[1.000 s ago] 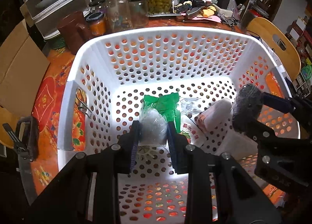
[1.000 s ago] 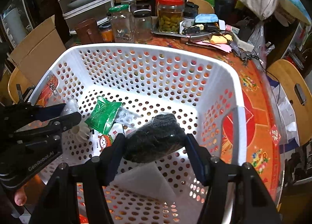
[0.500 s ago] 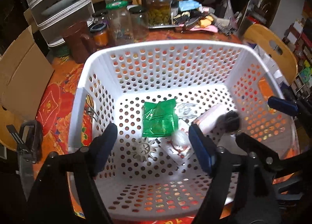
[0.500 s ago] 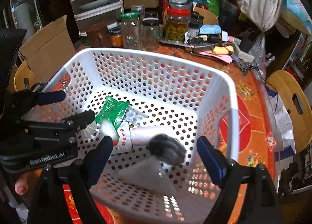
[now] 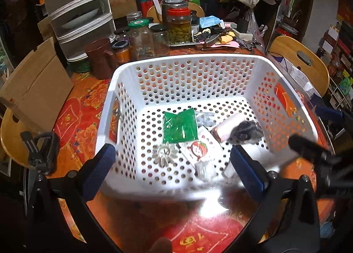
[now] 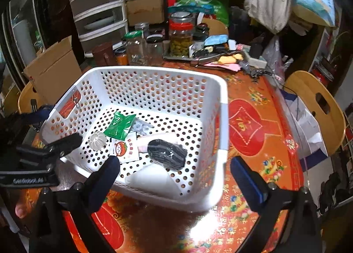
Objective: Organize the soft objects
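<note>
With both the left gripper (image 5: 172, 162) and the right gripper (image 6: 174, 170) spread wide and holding nothing, the black bundle (image 6: 167, 153) and small white puff (image 5: 204, 170) are seen lying ahead of the fingers inside the white basket (image 6: 154, 72), so that little appears left undone.

One white basket (image 6: 222, 120), one green packet (image 5: 179, 125), two claws.

Left gripper (image 5: 174, 167): jaws spread wide, nothing between the blue pads (image 5: 99, 171), fingers pointing forward and down. Right gripper (image 6: 175, 174): jaws likewise spread wide, empty, same forward-down pitch. The two sit side by side, near each other, each visible in the other's view.
</note>
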A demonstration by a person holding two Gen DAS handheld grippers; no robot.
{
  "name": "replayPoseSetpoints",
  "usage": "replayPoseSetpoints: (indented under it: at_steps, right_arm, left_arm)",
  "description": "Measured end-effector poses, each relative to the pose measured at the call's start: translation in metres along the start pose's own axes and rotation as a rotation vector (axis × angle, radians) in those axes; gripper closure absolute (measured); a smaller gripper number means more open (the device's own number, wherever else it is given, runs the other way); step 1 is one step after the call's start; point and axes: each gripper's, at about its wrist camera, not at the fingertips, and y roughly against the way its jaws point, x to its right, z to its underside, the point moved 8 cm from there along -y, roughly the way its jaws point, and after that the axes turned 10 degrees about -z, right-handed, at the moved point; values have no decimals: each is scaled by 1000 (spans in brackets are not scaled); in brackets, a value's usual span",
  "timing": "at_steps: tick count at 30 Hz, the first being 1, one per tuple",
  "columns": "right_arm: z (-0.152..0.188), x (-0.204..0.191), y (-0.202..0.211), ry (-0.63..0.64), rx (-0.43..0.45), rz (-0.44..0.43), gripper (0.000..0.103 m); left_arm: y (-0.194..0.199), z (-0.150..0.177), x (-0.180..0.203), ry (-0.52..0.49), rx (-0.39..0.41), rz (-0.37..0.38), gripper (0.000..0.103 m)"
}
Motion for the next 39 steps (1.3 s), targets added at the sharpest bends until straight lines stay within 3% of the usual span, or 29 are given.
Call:
replayPoseSetpoints:
  at_steps: [14,18,28,34,39]
  right_arm:
    - [63,-18,60,-13,117,23,3]
    - [88,-27,82,-22,158,39,3]
    - [163,-62,110,-4,200,-23,3]
    - [182,-72,141,-21,237,-64,3]
    - [179,-76,182,-8,283,-51,3]
  left_arm:
    - [91,78,-21,40,134,-28,0]
    - [106,102,-26,65,143,7,0]
    - [147,178,-32,105,189,2,0]
    - [180,205,-42,129,233,-2,0]
    - [213,207,-43,119,273,-8,0]
